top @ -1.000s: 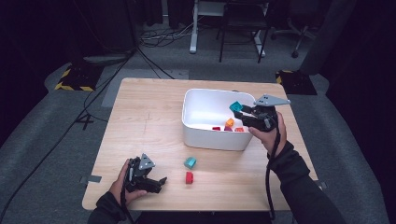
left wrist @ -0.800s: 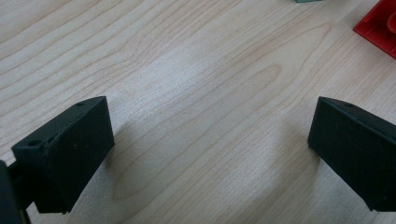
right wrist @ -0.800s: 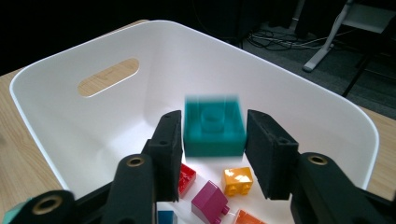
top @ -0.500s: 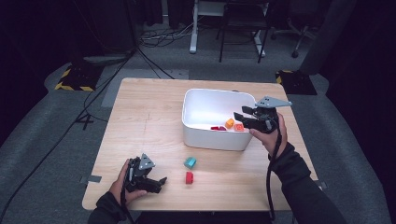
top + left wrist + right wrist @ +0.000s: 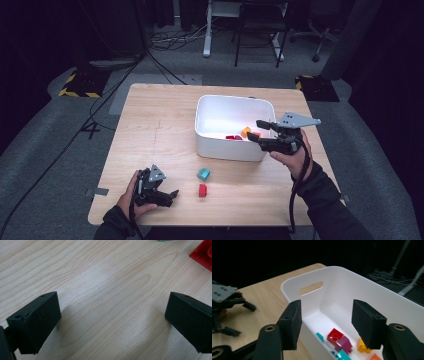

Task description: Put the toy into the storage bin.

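Observation:
A white bin (image 5: pixel 220 107) stands on the wooden table (image 5: pixel 150 125), holding several bricks: red (image 5: pixel 335 334), magenta (image 5: pixel 345 343), orange (image 5: pixel 362 346) and teal (image 5: pixel 342 355). My right gripper (image 5: pixel 255 131) hovers over the bin's right end. Its jaws have just been opening and stand apart with nothing between them (image 5: pixel 324 320). A teal brick (image 5: pixel 203 174) and a red brick (image 5: pixel 202 190) lie on the table in front of the bin. My left gripper (image 5: pixel 172 197) rests open on the wood near the front edge, left of the red brick (image 5: pixel 203 253), with bare wood between its jaws.
The bin's far wall has a handle slot (image 5: pixel 310 288). Beyond the table are cables (image 5: pixel 165 40), a chair base (image 5: pixel 260 30) and yellow-black floor markers (image 5: pixel 77 85). The table's front edge is close to my left hand (image 5: pixel 131 200).
One second ago my right gripper held a teal brick over the bin. Now its jaws are apart, the brick is gone from them, and the hand has drawn back toward the bin's near right corner.

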A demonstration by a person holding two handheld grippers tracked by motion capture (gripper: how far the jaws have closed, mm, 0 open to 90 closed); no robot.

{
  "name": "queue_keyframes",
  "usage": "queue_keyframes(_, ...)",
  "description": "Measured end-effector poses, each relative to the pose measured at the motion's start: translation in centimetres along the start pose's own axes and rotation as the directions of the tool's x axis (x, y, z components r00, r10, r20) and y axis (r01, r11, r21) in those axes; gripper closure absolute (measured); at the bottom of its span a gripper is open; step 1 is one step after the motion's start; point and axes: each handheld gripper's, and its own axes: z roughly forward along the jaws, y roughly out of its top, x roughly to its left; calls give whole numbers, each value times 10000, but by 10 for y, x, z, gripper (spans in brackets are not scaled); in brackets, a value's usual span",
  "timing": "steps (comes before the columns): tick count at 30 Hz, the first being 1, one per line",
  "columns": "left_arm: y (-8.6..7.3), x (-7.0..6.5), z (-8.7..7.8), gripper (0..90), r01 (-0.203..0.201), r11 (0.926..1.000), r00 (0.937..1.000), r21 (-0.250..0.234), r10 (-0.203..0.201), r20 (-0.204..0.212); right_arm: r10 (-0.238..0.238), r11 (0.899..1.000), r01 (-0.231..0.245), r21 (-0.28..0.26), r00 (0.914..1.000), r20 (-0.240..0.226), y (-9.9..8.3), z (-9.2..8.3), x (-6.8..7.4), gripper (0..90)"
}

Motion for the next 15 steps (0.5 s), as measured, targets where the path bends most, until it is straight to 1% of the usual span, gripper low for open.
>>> queue_keyframes(1, 0, 0, 0, 5, -1, 10000, 10000, 1, 1, -3, -140, 9999, 139, -28, 9999, -26, -1, -1, 3, 406)
queue_keyframes(2, 0, 0, 0, 5, 17, 10000, 10000, 13, -17, -13, -213, 9998, 213, -26, 9996, -164, -2, -1, 9, 398)
queue_keyframes(5, 0, 0, 0, 5, 2, 10000, 10000, -1, -2, -3, -382, 9993, 383, 18, 9985, -397, -8, 0, 19, 382)
queue_keyframes(8, 0, 0, 0, 5, 0, 10000, 10000, -3, 0, -4, -496, 9985, 510, 175, 9961, -731, -16, 5, 29, 372)
queue_keyframes(11, 0, 0, 0, 5, -2, 10000, 10000, -1, 2, -4, -706, 9962, 754, 438, 9922, -1024, -28, 12, 40, 368)
queue_keyframes(12, 0, 0, 0, 5, -4, 10000, 10000, 8, 4, -6, -711, 9958, 769, 499, 9916, -1085, -31, 14, 43, 366)
queue_keyframes(15, 0, 0, 0, 5, 2, 10000, 10000, -3, -2, -2, -669, 9947, 775, 675, 9869, -1471, -43, 22, 52, 367)
